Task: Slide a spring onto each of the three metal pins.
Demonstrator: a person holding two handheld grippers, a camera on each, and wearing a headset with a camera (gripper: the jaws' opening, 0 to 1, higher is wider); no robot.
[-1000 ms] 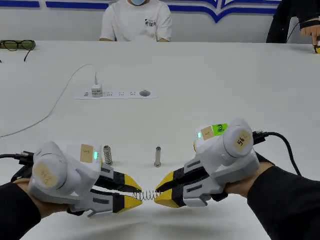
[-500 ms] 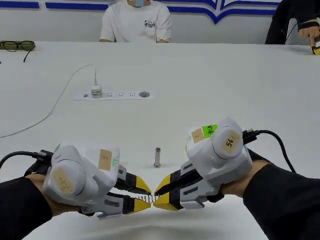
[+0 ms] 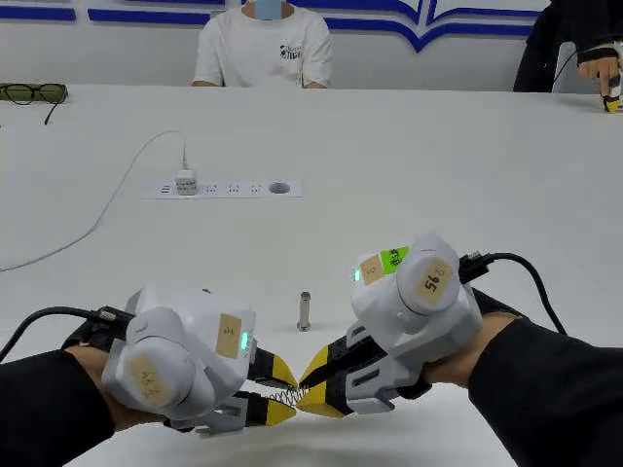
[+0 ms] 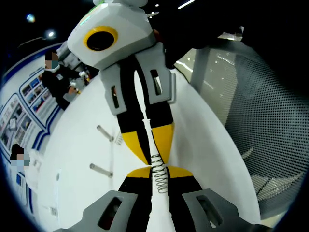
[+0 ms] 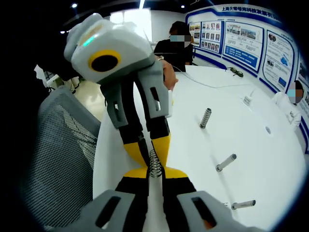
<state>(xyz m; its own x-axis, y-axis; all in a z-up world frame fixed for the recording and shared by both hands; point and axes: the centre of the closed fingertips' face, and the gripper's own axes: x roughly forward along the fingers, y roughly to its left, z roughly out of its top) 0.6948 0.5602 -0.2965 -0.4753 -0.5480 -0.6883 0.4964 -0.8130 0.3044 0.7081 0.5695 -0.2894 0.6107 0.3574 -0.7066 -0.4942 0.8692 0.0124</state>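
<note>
A small coil spring [image 3: 291, 395] hangs between my two grippers near the table's front edge. My left gripper [image 3: 283, 392] is shut on one end and my right gripper [image 3: 311, 386] on the other, yellow tips almost touching. In the left gripper view the spring [image 4: 161, 181] lies between the yellow tips. One bare metal pin [image 3: 304, 311] stands upright just beyond the tips. The right gripper view has a pin wearing a spring [image 5: 206, 117] and two bare pins [image 5: 226, 163], [image 5: 243, 204].
A white power strip [image 3: 222, 187] with a plugged charger and cable lies mid-table. Dark glasses [image 3: 34, 91] rest at the far left. A person in a white shirt [image 3: 261, 49] sits at the far edge. A mesh chair [image 4: 260, 106] stands beside the table.
The two grippers have closed in on each other, and the spring held between them looks shorter. The left gripper now hides the pin with the spring in the head view.
</note>
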